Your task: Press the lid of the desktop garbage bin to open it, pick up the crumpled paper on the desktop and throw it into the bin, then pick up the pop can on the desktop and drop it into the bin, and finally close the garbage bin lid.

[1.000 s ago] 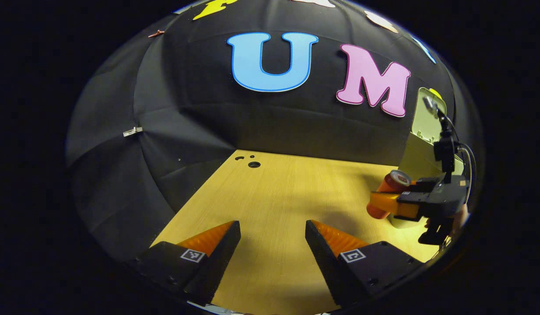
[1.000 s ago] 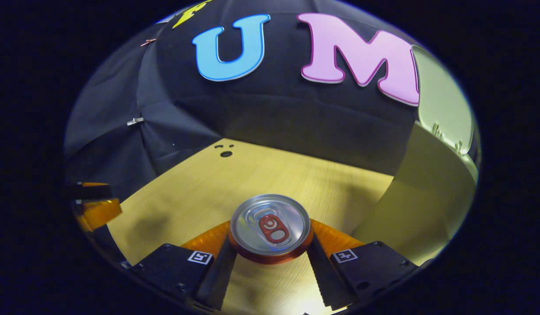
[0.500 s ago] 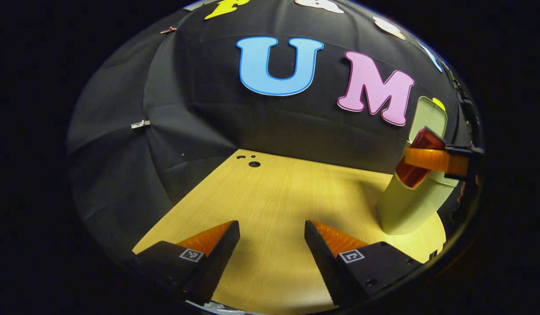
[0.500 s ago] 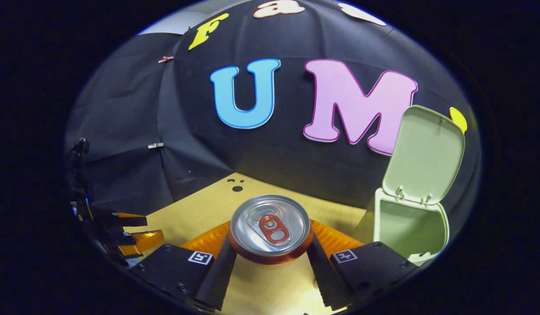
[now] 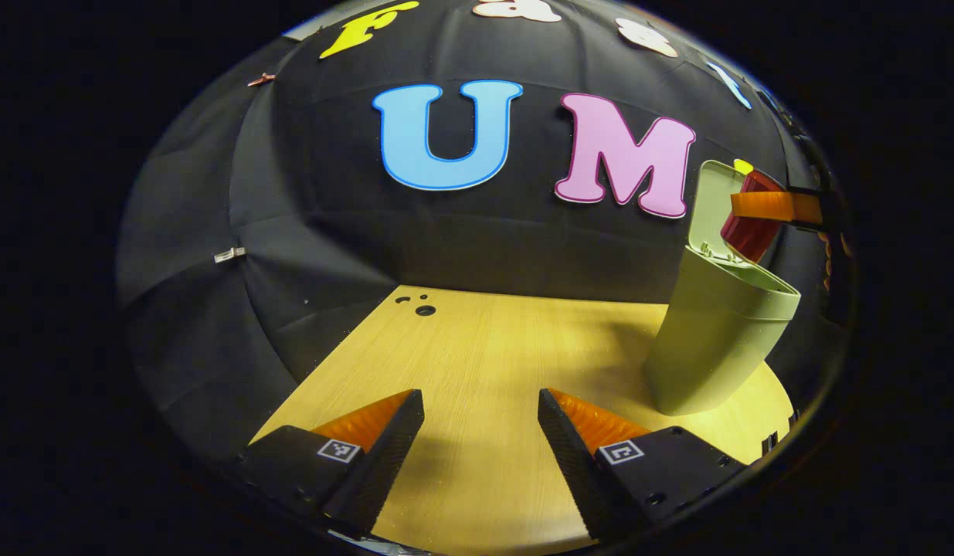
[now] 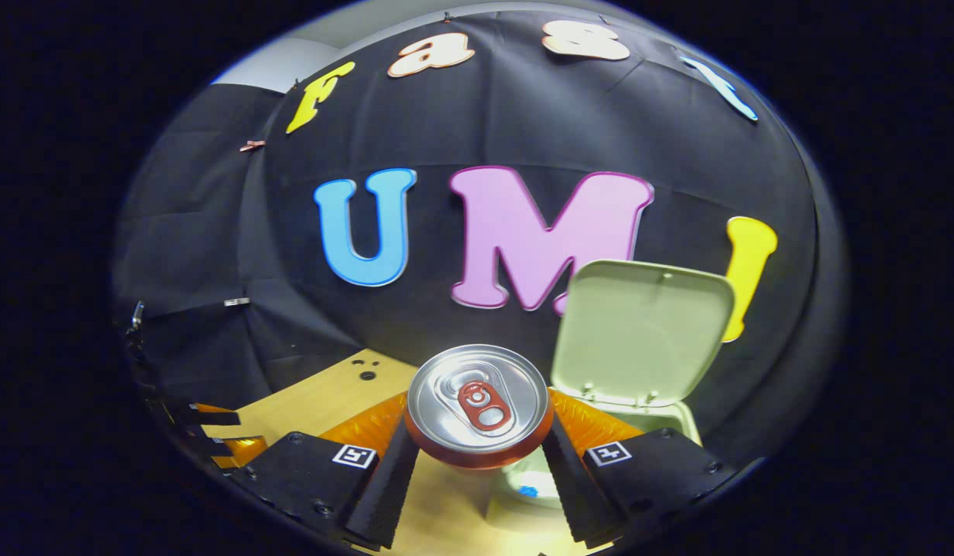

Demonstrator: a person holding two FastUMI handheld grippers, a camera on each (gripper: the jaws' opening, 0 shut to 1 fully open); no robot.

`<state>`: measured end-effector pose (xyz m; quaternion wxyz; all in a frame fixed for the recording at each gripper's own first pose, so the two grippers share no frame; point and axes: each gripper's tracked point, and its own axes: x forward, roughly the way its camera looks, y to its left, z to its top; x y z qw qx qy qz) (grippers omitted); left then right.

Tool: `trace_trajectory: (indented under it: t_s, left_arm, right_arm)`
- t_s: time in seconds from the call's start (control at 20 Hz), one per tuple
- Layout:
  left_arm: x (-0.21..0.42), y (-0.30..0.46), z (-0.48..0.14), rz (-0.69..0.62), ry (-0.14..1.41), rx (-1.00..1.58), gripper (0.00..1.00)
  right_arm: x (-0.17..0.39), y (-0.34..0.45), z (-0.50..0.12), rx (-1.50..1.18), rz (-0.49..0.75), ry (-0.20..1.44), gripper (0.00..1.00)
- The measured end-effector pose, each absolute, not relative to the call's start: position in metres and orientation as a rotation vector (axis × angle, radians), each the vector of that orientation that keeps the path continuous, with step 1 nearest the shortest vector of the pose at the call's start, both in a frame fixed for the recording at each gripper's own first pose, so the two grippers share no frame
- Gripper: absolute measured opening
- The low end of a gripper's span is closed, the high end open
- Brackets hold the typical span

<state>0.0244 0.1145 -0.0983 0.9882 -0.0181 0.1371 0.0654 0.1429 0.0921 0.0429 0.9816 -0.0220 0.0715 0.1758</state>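
Right gripper (image 6: 477,455) is clamped on the pop can (image 6: 479,401), upright, with the open bin (image 6: 662,421) mouth just below and right; left gripper (image 5: 480,432) gapes empty

Bin (image 6: 662,421) interior mostly hidden behind can (image 6: 479,401); crumpled paper unseen.

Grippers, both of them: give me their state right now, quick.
Left gripper: open, holding nothing, above the table.
Right gripper: closed on the pop can, held over the open garbage bin.
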Motion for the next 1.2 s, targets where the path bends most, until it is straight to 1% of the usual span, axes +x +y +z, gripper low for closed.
trace_trajectory:
  t_s: [0.05,0.25,0.55,0.8,1.0,1.2]
  left_arm:
    - [0.025,0.109,-0.094,0.126,0.269,-0.032,0.96]
    - [0.022,0.092,-0.091,0.125,0.267,-0.006,0.96]
    - [0.01,0.071,-0.091,0.178,0.273,-0.019,0.96]
    - [0.0,0.05,-0.104,0.226,0.269,-0.058,0.96]
    - [-0.008,0.035,-0.121,0.241,0.298,-0.079,0.96]
    - [-0.008,0.027,-0.122,0.248,0.306,-0.089,0.96]
  right_arm:
    - [0.145,0.081,0.047,-0.031,0.336,0.138,0.83]
    - [0.162,0.032,0.048,-0.016,0.264,0.126,0.83]
    - [0.186,-0.01,0.038,-0.033,0.237,0.128,0.83]
    - [0.195,-0.012,0.016,-0.035,0.297,0.151,0.83]
    - [0.194,-0.004,-0.002,-0.049,0.341,0.175,0.83]
    - [0.192,0.004,-0.013,-0.066,0.371,0.187,0.84]
